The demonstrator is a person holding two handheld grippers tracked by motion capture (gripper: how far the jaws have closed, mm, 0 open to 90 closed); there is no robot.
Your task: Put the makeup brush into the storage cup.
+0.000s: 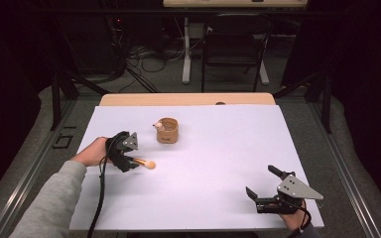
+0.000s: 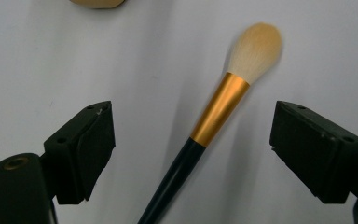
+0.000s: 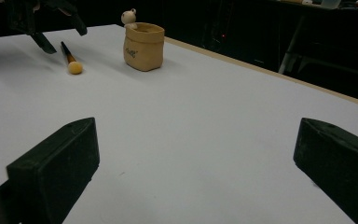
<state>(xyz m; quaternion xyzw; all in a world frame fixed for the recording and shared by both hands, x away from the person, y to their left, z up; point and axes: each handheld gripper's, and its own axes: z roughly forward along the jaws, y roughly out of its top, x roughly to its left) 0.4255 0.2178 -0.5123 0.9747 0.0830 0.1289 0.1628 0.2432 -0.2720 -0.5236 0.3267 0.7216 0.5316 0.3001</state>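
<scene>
A makeup brush (image 1: 146, 163) (image 2: 219, 109) with a black handle, gold ferrule and pale bristles lies flat on the white table cover (image 1: 203, 193). My left gripper (image 1: 132, 162) (image 2: 193, 121) stands open astride its handle, with a gap on each side and neither pad touching it. A tan pouch (image 1: 167, 131) (image 3: 143, 46) with a small figure on its rim stands upright just beyond, toward the table's middle. Near the front right corner my right gripper (image 1: 261, 179) (image 3: 196, 140) is open with nothing between its jaws. In the right gripper view the brush (image 3: 70, 58) and left gripper (image 3: 60, 35) sit far off.
The wooden table edge (image 1: 188, 99) runs along the back of the cover. Beyond it stand a black chair (image 1: 235, 44) and cables on the floor. Wide bare cover lies between the two grippers.
</scene>
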